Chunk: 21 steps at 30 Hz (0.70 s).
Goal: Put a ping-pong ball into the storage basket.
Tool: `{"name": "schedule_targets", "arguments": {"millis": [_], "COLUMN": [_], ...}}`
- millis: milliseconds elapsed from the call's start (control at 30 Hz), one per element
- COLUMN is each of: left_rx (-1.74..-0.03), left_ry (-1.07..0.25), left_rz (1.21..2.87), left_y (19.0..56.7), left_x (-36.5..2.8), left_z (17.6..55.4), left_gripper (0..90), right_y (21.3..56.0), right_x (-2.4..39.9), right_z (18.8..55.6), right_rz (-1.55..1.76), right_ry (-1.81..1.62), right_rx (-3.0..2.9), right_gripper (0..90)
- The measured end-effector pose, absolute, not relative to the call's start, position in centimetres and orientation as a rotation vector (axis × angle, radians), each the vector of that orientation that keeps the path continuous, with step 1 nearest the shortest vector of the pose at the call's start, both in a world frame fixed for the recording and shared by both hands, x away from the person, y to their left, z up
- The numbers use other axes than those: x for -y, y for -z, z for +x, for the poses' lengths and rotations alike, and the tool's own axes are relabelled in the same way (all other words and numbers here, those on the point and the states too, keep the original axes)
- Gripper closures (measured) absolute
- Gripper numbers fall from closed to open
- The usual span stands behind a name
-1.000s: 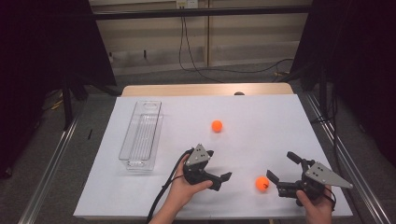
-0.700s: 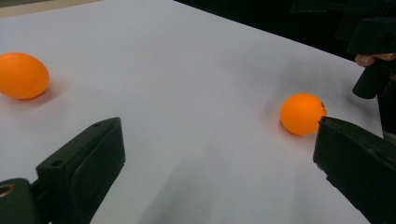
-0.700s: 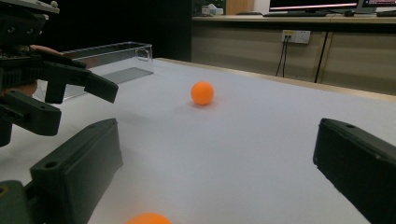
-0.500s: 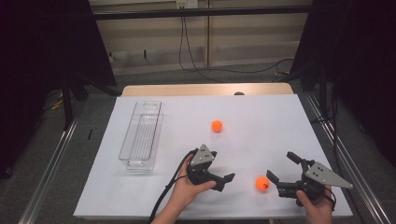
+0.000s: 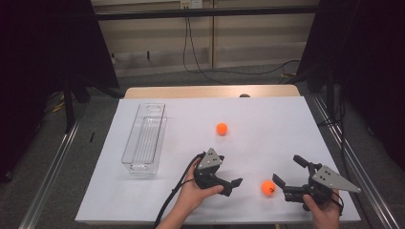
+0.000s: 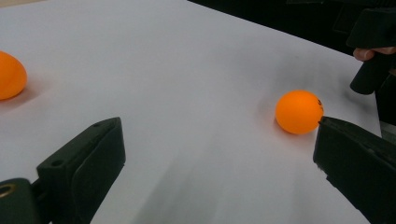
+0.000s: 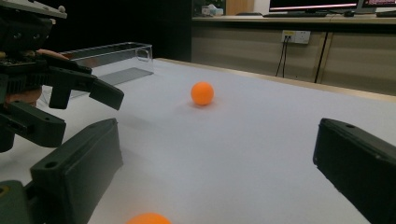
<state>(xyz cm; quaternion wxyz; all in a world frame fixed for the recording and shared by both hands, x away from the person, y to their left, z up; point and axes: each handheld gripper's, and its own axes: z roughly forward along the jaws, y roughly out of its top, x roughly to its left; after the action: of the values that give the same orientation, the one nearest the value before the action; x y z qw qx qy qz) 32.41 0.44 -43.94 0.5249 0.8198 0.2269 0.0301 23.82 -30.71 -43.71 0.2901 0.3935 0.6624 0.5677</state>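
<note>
Two balls: near ball (image 5: pixel 268 187) between the grippers; far ball (image 5: pixel 221 128) mid-tabletop (image 5: pixel 277 124)
Left gripper (image 5: pixel 228 183): fingers spread, empty
Right gripper (image 5: pixel 288 175): fingers spread, empty
Tray (image 5: pixel 144 138): far left

Two orange balls and a clear tray on your white table.
Your near ball (image 5: pixel 268 187) lies by the front edge; the far ball (image 5: pixel 221 128) sits mid-table, well apart. The clear, empty, oblong tray (image 5: pixel 144 138) lies lengthwise at your left.
</note>
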Motion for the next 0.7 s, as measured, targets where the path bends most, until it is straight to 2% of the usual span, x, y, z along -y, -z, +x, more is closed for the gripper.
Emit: {"name": "schedule_targets", "arguments": {"millis": [700], "left_rx": [-0.521], "left_ry": [-0.055], "left_rz": [1.987], "left_y": [44.0], "left_x": [0.9], "left_z": [32.4], "left_gripper": [2.4], "right_y": [43.7], "right_x": [30.7], "right_z": [23.8], "right_rz": [1.047], "right_ry": [-1.514], "right_rx": [-1.767], "right_gripper": [0.7]}}
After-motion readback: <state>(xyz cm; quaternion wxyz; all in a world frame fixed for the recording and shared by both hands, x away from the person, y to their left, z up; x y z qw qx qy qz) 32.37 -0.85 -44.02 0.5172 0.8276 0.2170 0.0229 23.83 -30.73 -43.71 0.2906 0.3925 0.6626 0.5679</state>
